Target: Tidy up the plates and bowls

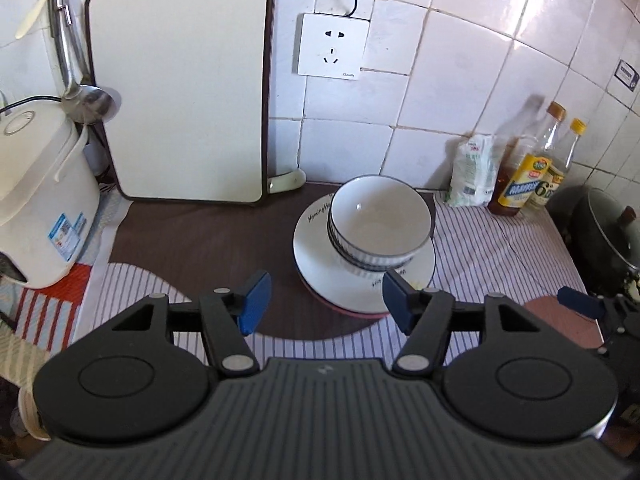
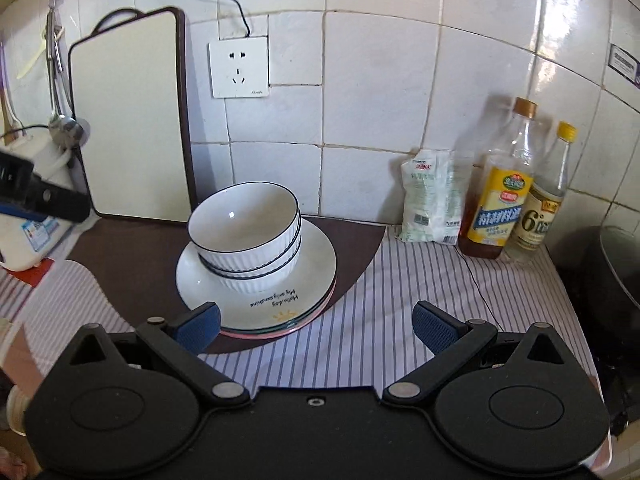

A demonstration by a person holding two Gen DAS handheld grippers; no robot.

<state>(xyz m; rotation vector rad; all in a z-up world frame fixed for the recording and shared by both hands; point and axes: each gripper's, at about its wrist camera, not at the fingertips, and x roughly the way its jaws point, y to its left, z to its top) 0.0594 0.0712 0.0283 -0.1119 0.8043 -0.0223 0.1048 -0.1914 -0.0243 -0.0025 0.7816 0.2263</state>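
On the counter (image 2: 420, 280), the stacked white ribbed bowls (image 2: 246, 236) sit nested on a pile of plates (image 2: 256, 300), which rests on a brown mat (image 1: 192, 240) just right of the upright cutting board (image 1: 180, 84) and left of the oil bottles (image 2: 496, 204) by the tiled wall. The left hand-held gripper (image 1: 324, 306) hangs near the stack's front edge, its blue pads parted with nothing between them. The right hand-held gripper (image 2: 316, 326) likewise stands wide apart and empty, its left pad just in front of the plates' rim, not touching.
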